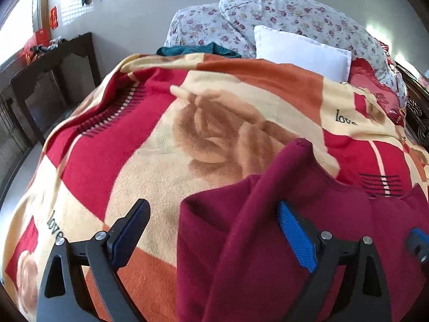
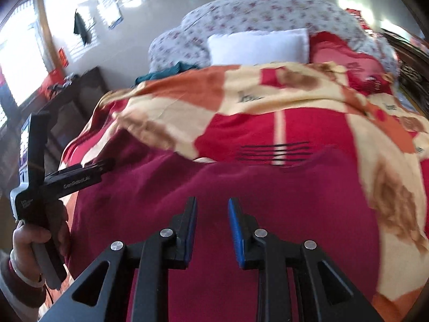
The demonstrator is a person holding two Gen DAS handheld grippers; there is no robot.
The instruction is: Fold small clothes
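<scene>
A maroon garment (image 1: pixel 268 241) lies on the patterned blanket (image 1: pixel 161 145) of a bed. In the left wrist view a narrow fold of it, like a sleeve (image 1: pixel 273 177), runs up toward the middle. My left gripper (image 1: pixel 214 214) is open wide, its jaws straddling the garment's left edge. The right gripper's tip (image 1: pixel 418 241) shows at the right edge of this view. In the right wrist view the garment (image 2: pixel 241 182) spreads flat beneath my right gripper (image 2: pixel 211 209), which is open with a narrow gap and holds nothing. The left gripper (image 2: pixel 104 165) reaches over the garment's left side, in a hand.
A white pillow (image 1: pixel 303 48), a floral quilt (image 1: pixel 268 10), a teal cloth (image 1: pixel 198 49) and a pink-red cushion (image 1: pixel 370 83) sit at the head of the bed. A dark wooden table (image 1: pixel 48 86) stands left of the bed by the window.
</scene>
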